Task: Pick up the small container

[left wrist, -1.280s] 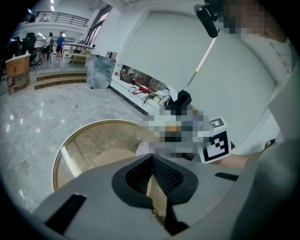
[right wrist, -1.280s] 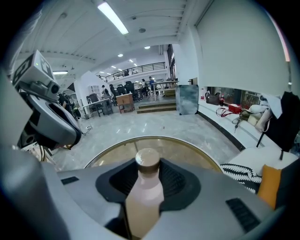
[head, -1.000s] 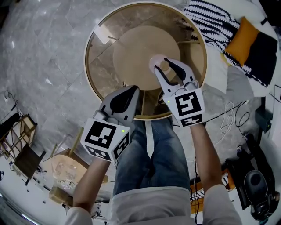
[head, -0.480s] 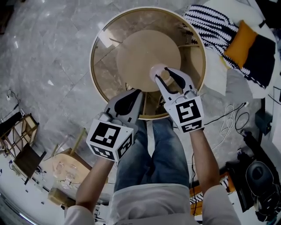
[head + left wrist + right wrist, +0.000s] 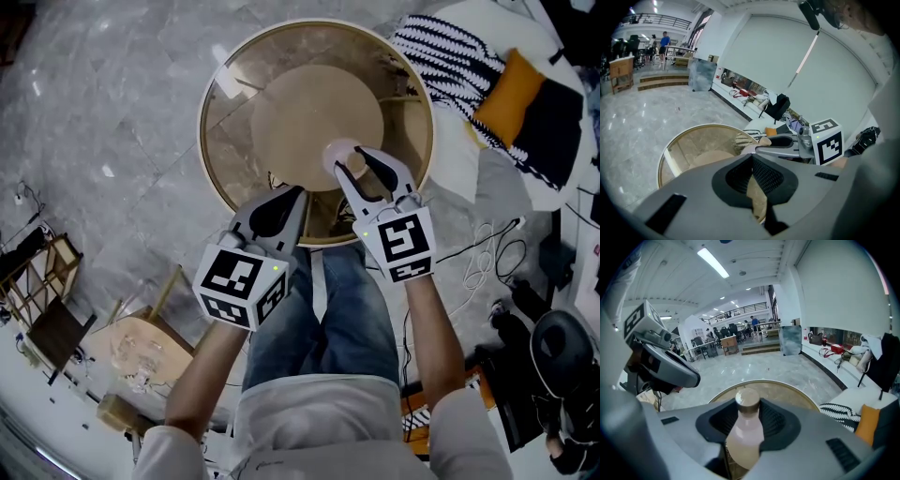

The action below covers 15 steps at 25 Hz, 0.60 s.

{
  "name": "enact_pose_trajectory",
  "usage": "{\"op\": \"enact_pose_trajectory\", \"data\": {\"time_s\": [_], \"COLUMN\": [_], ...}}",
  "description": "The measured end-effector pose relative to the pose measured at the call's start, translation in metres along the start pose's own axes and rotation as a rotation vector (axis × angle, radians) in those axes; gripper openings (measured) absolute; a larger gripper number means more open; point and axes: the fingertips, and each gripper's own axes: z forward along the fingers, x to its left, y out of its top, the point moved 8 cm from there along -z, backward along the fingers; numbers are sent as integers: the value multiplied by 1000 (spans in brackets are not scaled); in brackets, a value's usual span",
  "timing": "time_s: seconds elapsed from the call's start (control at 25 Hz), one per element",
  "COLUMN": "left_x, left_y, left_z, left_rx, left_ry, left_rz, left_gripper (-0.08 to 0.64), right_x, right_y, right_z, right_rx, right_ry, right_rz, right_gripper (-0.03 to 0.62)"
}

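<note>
The small container (image 5: 744, 430) is a pale pink bottle with a tan cap. My right gripper (image 5: 746, 405) is shut on it, the ribbed pads pressing on its neck and shoulders. In the head view the container (image 5: 339, 154) sits in the right gripper (image 5: 361, 169) above the near side of the round glass table (image 5: 202, 131). I cannot tell whether it touches the table. My left gripper (image 5: 281, 200) hovers over the table's near edge, left of the right one. In its own view the left gripper (image 5: 752, 159) is shut with nothing between its pads.
The table has a gold rim (image 5: 787, 385) and a round wooden shelf (image 5: 309, 112) below the glass. A striped cushion (image 5: 450, 52) and an orange cushion (image 5: 511, 89) lie at the far right. Cables (image 5: 487, 253) trail on the floor at the right, and a wooden stool (image 5: 141, 347) stands at the left.
The head view has drifted a little, so the table sits slightly further right. Both grippers keep their places, and the container stays in the right one.
</note>
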Motion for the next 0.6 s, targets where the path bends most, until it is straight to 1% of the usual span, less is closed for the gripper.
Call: {"op": "enact_pose_trajectory", "data": {"time_s": [0.12, 0.44, 0.6], "left_x": [-2, -12, -17], "left_y": [5, 18, 23], "left_z": [-3, -5, -7], "left_rx": [-5, -25, -24], "left_ry": [-1, 12, 12], "left_rz": [1, -29, -27], "left_gripper": [14, 14, 14], "right_x": [1, -4, -5], "right_y": [8, 21, 26], "right_z": [-5, -22, -30], "right_rx": [-2, -9, -7], "right_ry": [3, 27, 28], "right_rz": [-7, -7, -7], "right_gripper": [147, 147, 147]}}
